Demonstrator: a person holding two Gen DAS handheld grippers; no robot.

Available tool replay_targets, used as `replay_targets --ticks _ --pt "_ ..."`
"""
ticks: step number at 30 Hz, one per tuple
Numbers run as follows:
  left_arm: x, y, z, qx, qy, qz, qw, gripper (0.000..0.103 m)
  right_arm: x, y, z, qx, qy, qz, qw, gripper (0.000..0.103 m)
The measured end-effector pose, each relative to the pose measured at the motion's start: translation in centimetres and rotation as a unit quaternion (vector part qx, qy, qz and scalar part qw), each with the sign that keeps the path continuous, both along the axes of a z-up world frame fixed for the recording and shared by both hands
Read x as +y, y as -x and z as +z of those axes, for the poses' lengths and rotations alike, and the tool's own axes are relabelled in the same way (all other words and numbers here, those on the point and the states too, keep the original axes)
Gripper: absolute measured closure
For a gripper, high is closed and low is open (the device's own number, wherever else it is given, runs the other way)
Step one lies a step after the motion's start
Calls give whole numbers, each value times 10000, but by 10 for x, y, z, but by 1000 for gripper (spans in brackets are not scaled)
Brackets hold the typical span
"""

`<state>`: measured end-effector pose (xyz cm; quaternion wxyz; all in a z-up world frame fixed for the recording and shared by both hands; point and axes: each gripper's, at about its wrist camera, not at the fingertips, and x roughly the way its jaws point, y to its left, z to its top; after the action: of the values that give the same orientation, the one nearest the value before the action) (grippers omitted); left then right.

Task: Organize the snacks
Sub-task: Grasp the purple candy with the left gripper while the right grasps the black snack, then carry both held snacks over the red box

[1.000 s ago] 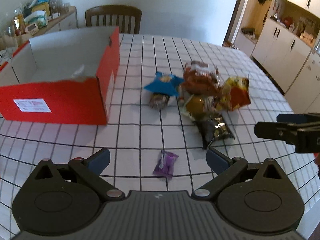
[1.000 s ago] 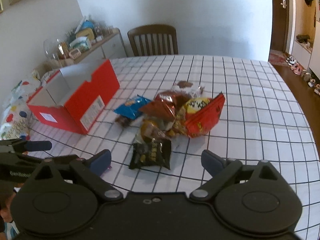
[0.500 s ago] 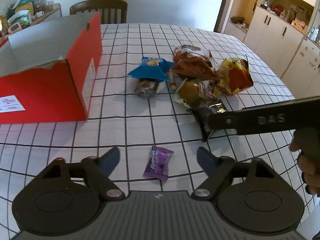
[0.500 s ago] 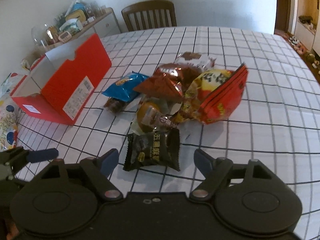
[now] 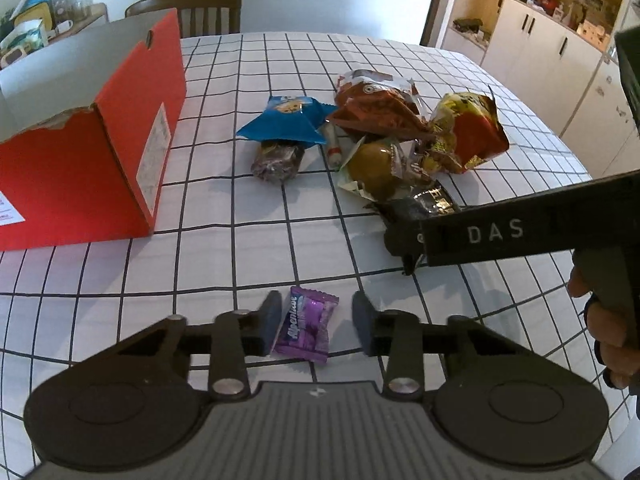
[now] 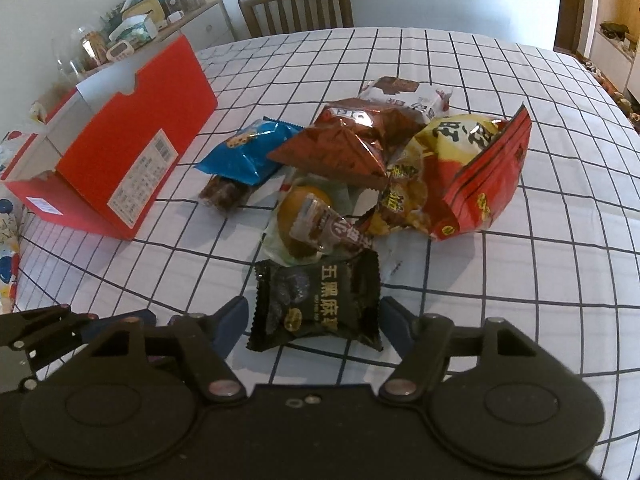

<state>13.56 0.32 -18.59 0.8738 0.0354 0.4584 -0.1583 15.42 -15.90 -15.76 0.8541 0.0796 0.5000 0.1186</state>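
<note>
A: Surface? Room?

B: White tablecloth (image 5: pixel 256 264) with black grid. Red box (image 5: pixel 100 168) at left, open-topped. Wooden chair (image 6: pixel 296 8) at the far edge, cluttered sideboard (image 6: pixel 132 28) by the wall, white cabinets (image 5: pixel 552 56) far right.

A: Grippers?

B: Left gripper (image 5: pixel 316 326) closing around a purple candy (image 5: pixel 306 330), pads not yet pressing. Right gripper (image 6: pixel 314 320) closing around a black packet (image 6: pixel 316 304), gaps both sides.

A: Orientation?

B: Candy lies flat, long axis running away from the camera, tilted slightly right. Packet lies flat at the pile's (image 6: pixel 380 160) near edge.
</note>
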Motion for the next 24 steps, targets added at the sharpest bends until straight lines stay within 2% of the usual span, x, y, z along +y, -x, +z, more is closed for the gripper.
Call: replay_targets --ticks 4,6,9,15,24 --pt "0 -1 0 11 -83 82 9999 78 2 0 -1 -2 1 -32 10000 40" --pt "1 -1 0 11 -78 107 9999 82 2 1 0 -35 28 -23 10000 47" --pt "3 -1 0 20 -48 143 9999 83 2 1 2 -26 0 -22 10000 53" --pt "6 2 1 59 -42 262 9996 83 2 8 4 -56 14 -20 10000 57" --pt "23 14 18 79 201 548 9983 84 1 27 18 -96 -118 5 9999 57"
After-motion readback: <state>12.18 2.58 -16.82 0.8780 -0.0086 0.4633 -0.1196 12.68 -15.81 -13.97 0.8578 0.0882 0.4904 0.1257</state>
